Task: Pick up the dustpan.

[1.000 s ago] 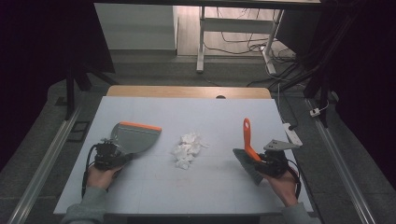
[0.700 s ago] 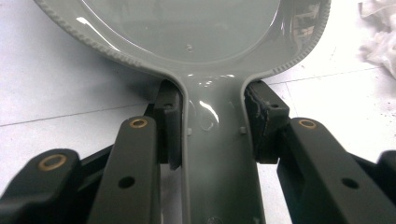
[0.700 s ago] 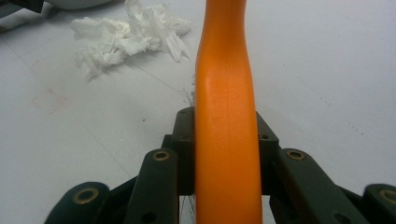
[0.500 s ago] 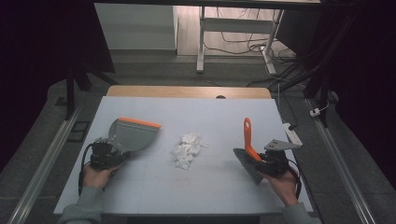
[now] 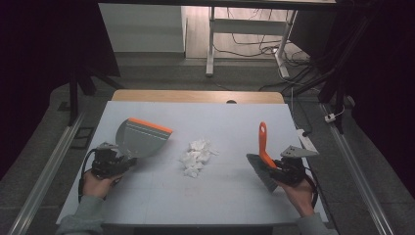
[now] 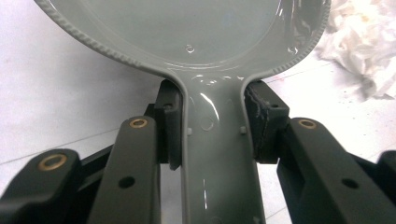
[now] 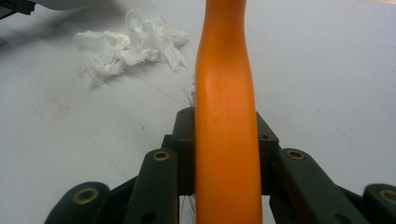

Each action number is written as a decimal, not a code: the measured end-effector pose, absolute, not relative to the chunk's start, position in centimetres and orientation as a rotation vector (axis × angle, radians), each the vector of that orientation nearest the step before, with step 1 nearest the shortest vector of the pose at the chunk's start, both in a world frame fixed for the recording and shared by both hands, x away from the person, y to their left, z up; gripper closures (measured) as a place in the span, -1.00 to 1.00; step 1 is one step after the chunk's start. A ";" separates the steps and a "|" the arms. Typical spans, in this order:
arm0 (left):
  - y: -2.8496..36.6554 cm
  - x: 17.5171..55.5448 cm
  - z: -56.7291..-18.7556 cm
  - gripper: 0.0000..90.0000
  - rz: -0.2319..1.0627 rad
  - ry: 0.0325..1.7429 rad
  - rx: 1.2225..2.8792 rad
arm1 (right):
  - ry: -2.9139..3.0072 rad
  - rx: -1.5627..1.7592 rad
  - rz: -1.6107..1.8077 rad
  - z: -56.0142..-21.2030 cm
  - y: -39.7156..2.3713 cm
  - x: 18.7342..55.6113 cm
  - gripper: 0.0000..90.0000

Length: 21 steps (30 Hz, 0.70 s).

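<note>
On white table [image 5: 161, 196], paper scraps [image 5: 196, 156], dark room

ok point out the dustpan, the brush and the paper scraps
dustpan [image 5: 142, 139], high view, grey pan surface
brush [image 5: 265, 142], high view, orange handle
paper scraps [image 5: 196, 156], high view, middle of the white pile

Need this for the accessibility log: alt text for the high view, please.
On a white table, a person's left gripper clamps a grey dustpan with an orange lip, and the right gripper clamps an orange-handled brush. A small pile of crumpled white paper scraps lies between them, touched by neither.
</note>
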<state>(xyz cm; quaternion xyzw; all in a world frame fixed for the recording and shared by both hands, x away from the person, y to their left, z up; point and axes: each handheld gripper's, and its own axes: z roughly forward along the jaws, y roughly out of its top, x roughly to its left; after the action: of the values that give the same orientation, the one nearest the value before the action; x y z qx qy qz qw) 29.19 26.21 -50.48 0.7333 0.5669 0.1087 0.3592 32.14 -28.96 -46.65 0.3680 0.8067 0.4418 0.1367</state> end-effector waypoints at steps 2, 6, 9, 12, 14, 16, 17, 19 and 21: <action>26.3 29.1 -50.3 0.37 0.282 1.443 1.897 | 2.333 1.066 1.281 -46.6 -29.0 32.1 0.56; 26.2 28.9 -49.9 0.37 0.290 1.413 1.904 | 2.328 1.067 1.285 -46.6 -29.1 32.1 0.56; 26.3 28.8 -49.6 0.37 0.294 1.393 1.909 | 2.331 1.066 1.283 -46.6 -29.0 32.1 0.56; 26.4 28.7 -49.4 0.37 0.291 1.378 1.915 | 2.333 1.065 1.282 -46.6 -29.0 32.0 0.56; 26.6 28.6 -49.2 0.37 0.284 1.365 1.917 | 2.330 1.059 1.284 -46.6 -29.0 32.0 0.56; 26.6 28.5 -49.1 0.37 0.285 1.355 1.921 | 2.328 1.061 1.286 -46.6 -29.0 32.0 0.56; 26.6 28.4 -49.0 0.37 0.288 1.351 1.923 | 2.328 1.061 1.286 -46.6 -29.0 32.0 0.56; 26.7 28.3 -48.8 0.37 0.291 1.339 1.927 | 2.328 1.060 1.285 -46.6 -29.0 32.0 0.56; 26.8 28.2 -48.6 0.37 0.291 1.329 1.931 | 2.327 1.060 1.286 -46.6 -29.0 32.0 0.56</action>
<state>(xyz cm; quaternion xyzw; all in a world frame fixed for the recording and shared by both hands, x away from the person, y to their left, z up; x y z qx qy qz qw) 28.20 26.76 -48.56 0.7562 0.5203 0.1138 0.3802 32.00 -28.99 -46.61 0.3668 0.8050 0.4450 0.1392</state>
